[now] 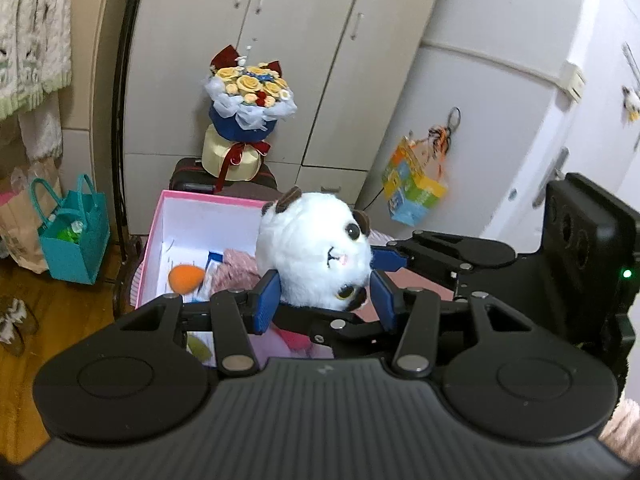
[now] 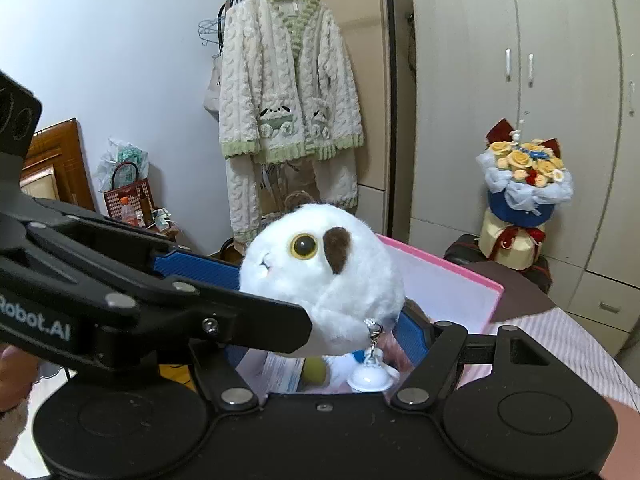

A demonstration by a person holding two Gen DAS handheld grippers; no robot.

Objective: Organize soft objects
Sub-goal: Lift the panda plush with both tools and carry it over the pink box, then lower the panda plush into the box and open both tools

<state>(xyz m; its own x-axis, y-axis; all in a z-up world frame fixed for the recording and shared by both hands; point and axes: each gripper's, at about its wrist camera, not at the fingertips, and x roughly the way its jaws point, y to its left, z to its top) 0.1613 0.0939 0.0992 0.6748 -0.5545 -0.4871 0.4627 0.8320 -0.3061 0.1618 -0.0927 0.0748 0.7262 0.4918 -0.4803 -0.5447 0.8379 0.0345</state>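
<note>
A white plush animal [image 1: 316, 248] with brown ears and big eyes is held above an open pink box [image 1: 200, 204]. My left gripper [image 1: 326, 296] has its blue pads on both sides of the plush. In the right wrist view the same plush [image 2: 320, 276] sits between my right gripper's [image 2: 324, 332] blue fingers [image 2: 412, 336], and the left gripper's finger [image 2: 192, 264] crosses from the left and presses its side. A small white bell charm [image 2: 370, 376] hangs from the plush. Inside the box lie an orange soft ball [image 1: 185, 278], pink knit fabric [image 1: 236, 268] and papers.
A flower bouquet [image 1: 250, 96] stands on a dark suitcase [image 1: 188, 180] behind the box. White wardrobe doors [image 1: 304, 60] are behind. A teal bag [image 1: 74, 232] sits on the wood floor at left. A cream cardigan [image 2: 288, 80] hangs on a rack. A striped cloth [image 2: 560, 340] lies at right.
</note>
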